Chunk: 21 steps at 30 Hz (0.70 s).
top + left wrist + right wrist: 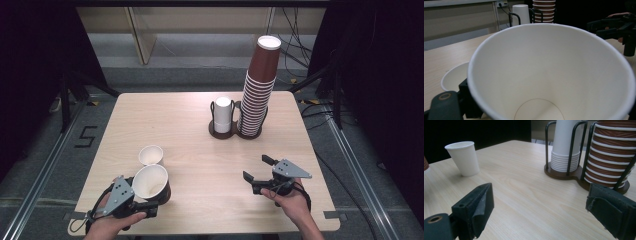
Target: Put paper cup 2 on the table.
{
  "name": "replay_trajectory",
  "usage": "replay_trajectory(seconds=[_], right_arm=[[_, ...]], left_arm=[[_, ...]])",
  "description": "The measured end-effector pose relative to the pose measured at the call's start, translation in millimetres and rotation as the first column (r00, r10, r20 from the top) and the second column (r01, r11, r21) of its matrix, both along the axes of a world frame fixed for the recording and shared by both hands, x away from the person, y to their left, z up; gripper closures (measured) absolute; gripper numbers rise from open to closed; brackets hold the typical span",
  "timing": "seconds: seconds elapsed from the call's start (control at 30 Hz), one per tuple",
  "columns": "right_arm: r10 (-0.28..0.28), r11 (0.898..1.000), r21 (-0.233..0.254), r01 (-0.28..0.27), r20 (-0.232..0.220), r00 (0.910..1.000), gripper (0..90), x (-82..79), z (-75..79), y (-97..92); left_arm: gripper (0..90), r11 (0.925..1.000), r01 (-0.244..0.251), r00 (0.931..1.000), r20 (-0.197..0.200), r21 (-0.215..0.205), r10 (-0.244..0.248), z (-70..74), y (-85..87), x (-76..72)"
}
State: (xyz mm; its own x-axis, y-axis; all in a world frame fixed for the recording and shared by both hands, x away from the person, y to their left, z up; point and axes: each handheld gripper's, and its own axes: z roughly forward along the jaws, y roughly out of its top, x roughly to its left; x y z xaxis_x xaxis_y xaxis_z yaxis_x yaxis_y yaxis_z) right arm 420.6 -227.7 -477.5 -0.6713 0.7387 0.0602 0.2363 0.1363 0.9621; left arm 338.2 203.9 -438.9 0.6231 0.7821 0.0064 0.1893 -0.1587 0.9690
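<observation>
left gripper (150,202) clamped on brown paper cup (151,183) | just beside: white cup (151,155) | right gripper (257,172) agape, empty | behind: ribbed brown stack (259,92), wire rack (235,131)

My table (200,150) is a pale wood-grain top with rounded corners, standing on a grey floor (45,150). Near its far edge sits a dark two-ring cup holder (235,131), with a short stack of white cups (223,115) in its left ring and a tall stack of brown cups (260,85) in its right. One white cup (151,155) stands upright near the front left, well apart from the holder.
</observation>
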Motion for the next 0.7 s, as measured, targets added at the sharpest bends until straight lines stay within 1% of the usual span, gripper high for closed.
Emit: replay_trajectory(seconds=[0.03, 0.07, 0.1, 0.13, 0.17, 0.2, 0.23, 0.27, 0.3, 0.33, 0.37, 0.4, 0.47, 0.53, 0.6, 0.63, 0.7], right_arm=[[-0.004, 1.000, 0.002, 0.004, 0.006, 1.0000, 8.2, 0.7, -0.4, 0.0], [-0.006, 1.000, 0.010, 0.006, -0.011, 0.9999, 8.2, -0.3, -0.3, 0.2], [-0.012, 1.000, -0.002, 0.012, -0.005, 0.9999, 8.3, 0.2, -0.4, -0.7], [-0.006, 1.000, -0.002, 0.006, -0.003, 1.0000, 8.2, 0.8, -0.6, -1.3], [-0.006, 1.000, -0.002, 0.006, -0.003, 1.0000, 8.2, 0.8, -0.6, -1.3], [-0.011, 1.000, -0.007, 0.011, 0.006, 0.9999, 8.2, 1.3, -0.6, -1.9], [-0.015, 1.000, 0.003, 0.015, -0.008, 0.9999, 8.2, 0.5, -0.6, -1.6], [-0.015, 1.000, -0.002, 0.015, -0.011, 0.9998, 8.3, 0.3, -0.1, -2.1], [-0.008, 1.000, 0.013, 0.008, -0.011, 0.9999, 8.2, 0.2, 0.1, -1.4], [-0.011, 1.000, 0.013, 0.011, -0.011, 0.9999, 8.2, 0.1, 0.3, -1.2], [-0.011, 1.000, 0.013, 0.011, -0.011, 0.9999, 8.2, 0.1, 0.3, -1.2], [-0.010, 1.000, 0.000, 0.010, 0.007, 0.9999, 8.2, 1.4, 0.1, -1.6], [-0.005, 1.000, 0.001, 0.005, 0.003, 1.0000, 8.3, 1.3, -0.1, -1.2], [-0.003, 1.000, 0.009, 0.003, 0.001, 1.0000, 8.3, 0.8, 0.0, -0.5], [-0.005, 1.000, 0.004, 0.005, 0.002, 1.0000, 8.3, 0.1, 0.8, -0.7], [-0.005, 1.000, 0.004, 0.005, 0.002, 1.0000, 8.3, 0.1, 0.8, -0.7], [-0.011, 1.000, 0.007, 0.011, -0.003, 0.9999, 8.3, -0.4, 0.8, -0.4]], left_arm=[[13.3, 1.0000, -0.008, 1.0000, -0.001, 0.000, 0.008, -0.4, 2.6, -1.1], [13.3, 0.9999, -0.017, 0.9999, -0.001, -0.001, 0.017, -0.8, 5.3, -1.9], [13.3, 0.9999, -0.017, 0.9999, -0.001, -0.001, 0.017, -0.8, 5.3, -1.9], [13.2, 0.9995, -0.033, 0.9994, -0.010, 0.001, 0.033, -1.6, 12.0, -3.3], [13.1, 0.9995, -0.033, 0.9994, -0.010, 0.001, 0.033, -1.6, 12.0, -3.3], [13.1, 0.9995, -0.031, 0.9995, -0.002, -0.009, 0.031, -2.2, 15.6, -2.3], [13.1, 0.9989, -0.046, 0.9989, -0.008, -0.011, 0.046, -2.0, 19.7, -2.9], [13.1, 0.9978, -0.066, 0.9977, -0.018, 0.001, 0.066, -1.2, 24.1, -4.1], [13.0, 0.9961, -0.087, 0.9961, -0.012, -0.010, 0.087, -2.2, 30.4, -3.4], [13.1, 0.9947, -0.103, 0.9945, -0.019, -0.006, 0.103, -2.4, 33.8, -4.3], [13.1, 0.9947, -0.103, 0.9945, -0.019, -0.006, 0.103, -2.4, 33.8, -4.3], [13.1, 0.9934, -0.115, 0.9931, -0.023, 0.000, 0.115, -3.1, 37.3, -4.5], [13.0, 0.9900, -0.141, 0.9895, -0.034, 0.004, 0.141, -7.2, 44.6, -3.9], [12.9, 0.9888, -0.149, 0.9881, -0.037, 0.008, 0.149, -8.0, 46.6, -3.9], [12.8, 0.9852, -0.171, 0.9847, -0.035, 0.014, 0.171, -9.6, 51.9, -2.6], [12.8, 0.9852, -0.171, 0.9847, -0.035, 0.014, 0.171, -9.6, 51.9, -2.6], [12.7, 0.9823, -0.187, 0.9820, -0.025, 0.015, 0.187, -12.2, 57.1, 0.6]])
